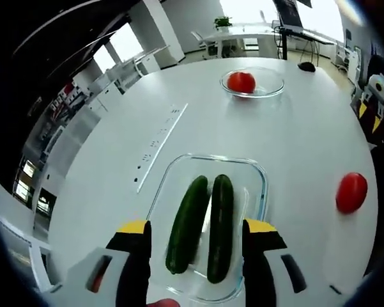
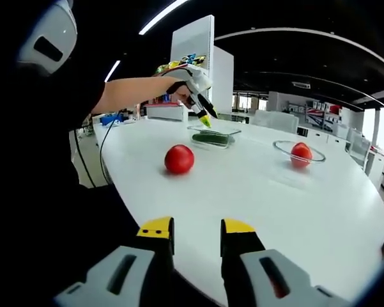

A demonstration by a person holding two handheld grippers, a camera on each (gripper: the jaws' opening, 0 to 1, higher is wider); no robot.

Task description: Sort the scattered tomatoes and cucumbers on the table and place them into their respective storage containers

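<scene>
My left gripper (image 1: 197,231) hung over the rectangular glass container (image 1: 260,174), jaws wide and holding nothing; two cucumbers (image 1: 188,224) lay side by side inside, so that sort looked done. My right gripper (image 2: 197,230) sat low at the near table edge (image 2: 345,217), jaws slightly apart and empty, aimed toward the loose tomato (image 2: 179,159). That one sat alone on the table (image 1: 102,153), well apart from the round glass bowl (image 2: 278,148), which held the other tomato (image 2: 301,153); I judged it the last item, best taken by the right.
</scene>
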